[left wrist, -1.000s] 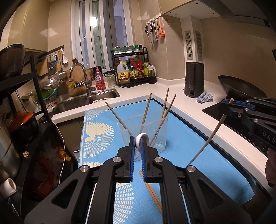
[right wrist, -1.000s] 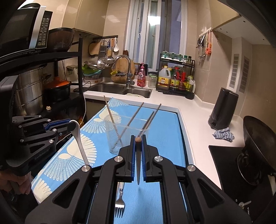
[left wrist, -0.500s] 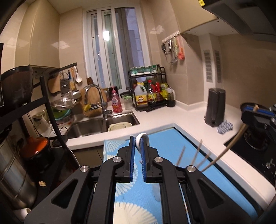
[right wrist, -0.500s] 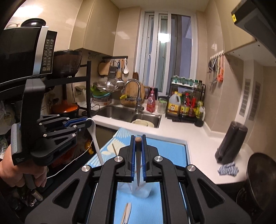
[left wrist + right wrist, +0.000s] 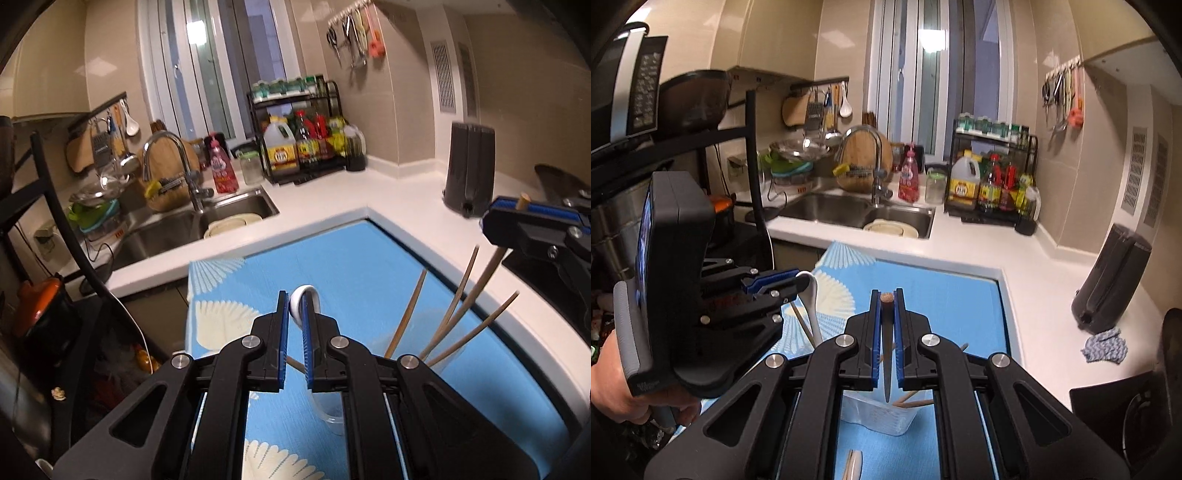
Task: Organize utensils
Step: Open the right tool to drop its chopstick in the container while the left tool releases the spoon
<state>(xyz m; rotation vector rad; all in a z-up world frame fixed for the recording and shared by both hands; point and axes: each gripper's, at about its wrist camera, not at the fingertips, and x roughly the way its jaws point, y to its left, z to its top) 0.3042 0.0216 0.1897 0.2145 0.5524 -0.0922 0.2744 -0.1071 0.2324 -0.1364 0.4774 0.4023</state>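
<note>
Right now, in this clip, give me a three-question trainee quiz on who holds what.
1. True or false: the left gripper is shut on a white spoon.
2. What does the right gripper hold? A fork, B chopstick, C knife.
3. Fill in: the loose chopsticks stand in a clear ____ on the blue mat.

Key: 1 true. 2 B. 3 cup.
</note>
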